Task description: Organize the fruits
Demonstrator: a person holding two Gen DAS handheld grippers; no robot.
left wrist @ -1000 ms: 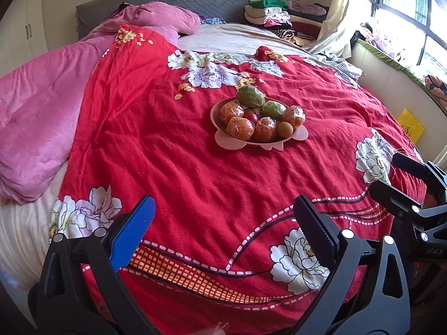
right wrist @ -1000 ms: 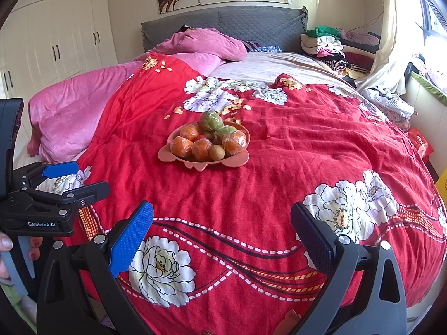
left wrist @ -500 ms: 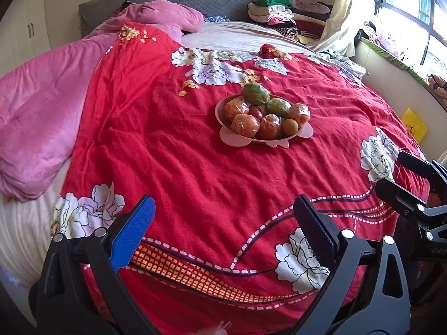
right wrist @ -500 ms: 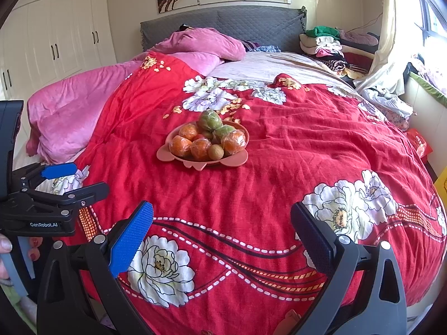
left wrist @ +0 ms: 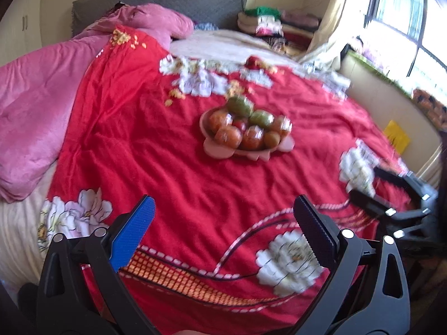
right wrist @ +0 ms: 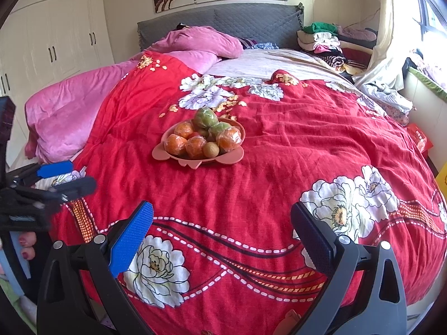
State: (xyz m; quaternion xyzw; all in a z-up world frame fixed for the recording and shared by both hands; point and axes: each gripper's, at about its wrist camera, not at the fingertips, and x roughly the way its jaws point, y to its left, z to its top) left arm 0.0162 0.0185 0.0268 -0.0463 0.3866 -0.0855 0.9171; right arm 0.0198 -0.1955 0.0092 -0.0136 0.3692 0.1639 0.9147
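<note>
A pink fruit plate (left wrist: 215, 150) (right wrist: 167, 156) sits in the middle of the red flowered quilt (left wrist: 173, 173) (right wrist: 293, 145). It holds several wrapped oranges (left wrist: 227, 136) (right wrist: 175, 144), two green fruits (left wrist: 239, 105) (right wrist: 205, 118), a small brown fruit (left wrist: 271, 139) (right wrist: 210, 150) and a small red one. My left gripper (left wrist: 222, 231) is open over the quilt's near edge, well short of the plate, with nothing between its fingers. My right gripper (right wrist: 222, 231) is open too, nothing in it, and also well short of the plate. Each gripper shows at the edge of the other's view.
A pink blanket (right wrist: 69, 106) lies heaped on the bed's left side, with a pink pillow (right wrist: 201, 40) by the grey headboard (right wrist: 223, 22). Folded clothes (right wrist: 321, 42) are stacked at the far right. White wardrobes (right wrist: 56, 33) stand to the left; a window (left wrist: 405, 14) is on the right.
The left wrist view has swung and closed in on the plate, and is now motion-blurred. The right wrist view has crept slightly toward the plate. Both grippers stay open.
</note>
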